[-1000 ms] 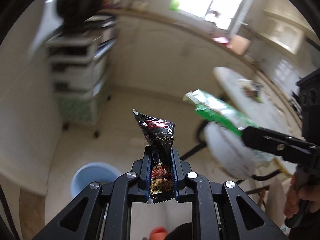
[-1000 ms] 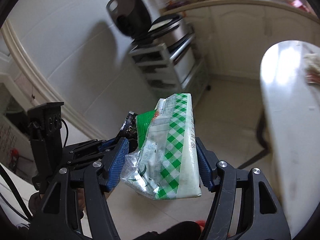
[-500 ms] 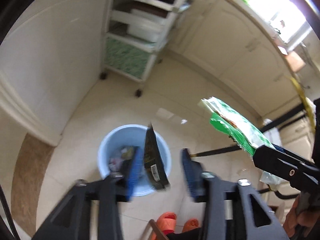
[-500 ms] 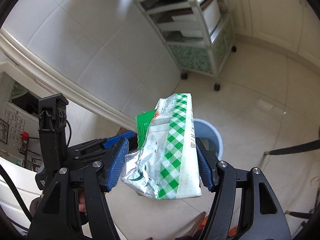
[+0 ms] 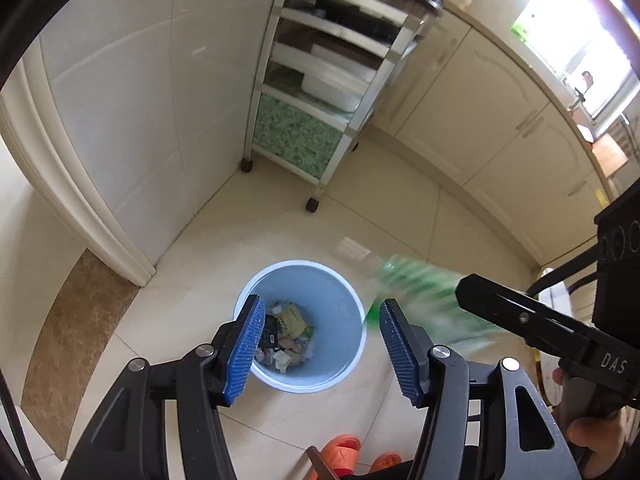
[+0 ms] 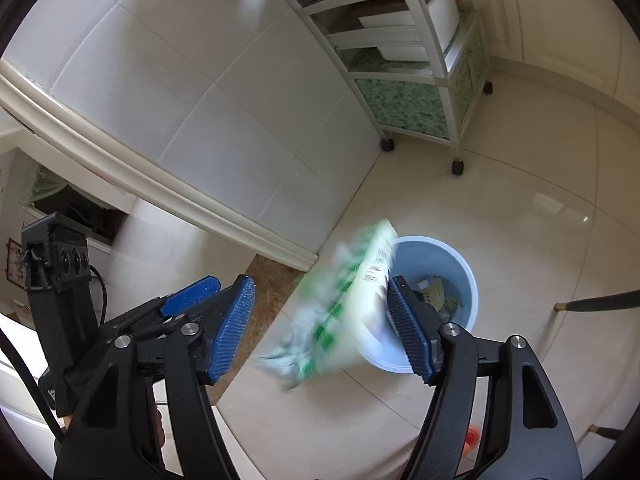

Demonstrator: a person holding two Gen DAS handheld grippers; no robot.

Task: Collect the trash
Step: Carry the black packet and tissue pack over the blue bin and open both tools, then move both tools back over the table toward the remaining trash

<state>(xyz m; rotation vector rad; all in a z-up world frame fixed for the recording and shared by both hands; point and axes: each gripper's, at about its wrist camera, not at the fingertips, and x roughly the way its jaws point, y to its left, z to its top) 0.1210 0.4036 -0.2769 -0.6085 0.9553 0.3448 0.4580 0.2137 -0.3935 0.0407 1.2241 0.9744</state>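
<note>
My left gripper (image 5: 322, 310) hangs over the light-blue trash bin (image 5: 334, 300) on the floor, its jaws opening with nothing between them. A dark snack wrapper (image 5: 269, 334) lies inside on the other trash. The jaws of my right gripper (image 6: 320, 292) are opening too. Between them a green-and-white checked bag (image 6: 348, 304) is blurred and slipping down, clear of the left pad and close to the right one, beside the bin (image 6: 440, 246). In the left wrist view the bag (image 5: 420, 292) hangs just right of the bin's rim, ahead of the right gripper's finger (image 5: 520, 316).
A white wheeled shelf cart (image 5: 316, 92) stands against the tiled wall behind the bin, with cream cabinets (image 5: 500, 120) to its right. Orange slippers (image 5: 344, 446) sit on the floor below the grippers. A dark chair leg (image 6: 596, 302) reaches in at the right.
Both grippers swung down over the bin. The left one opened and its dark wrapper dropped into the bin. The right one has widened and the green bag is now sliding out.
</note>
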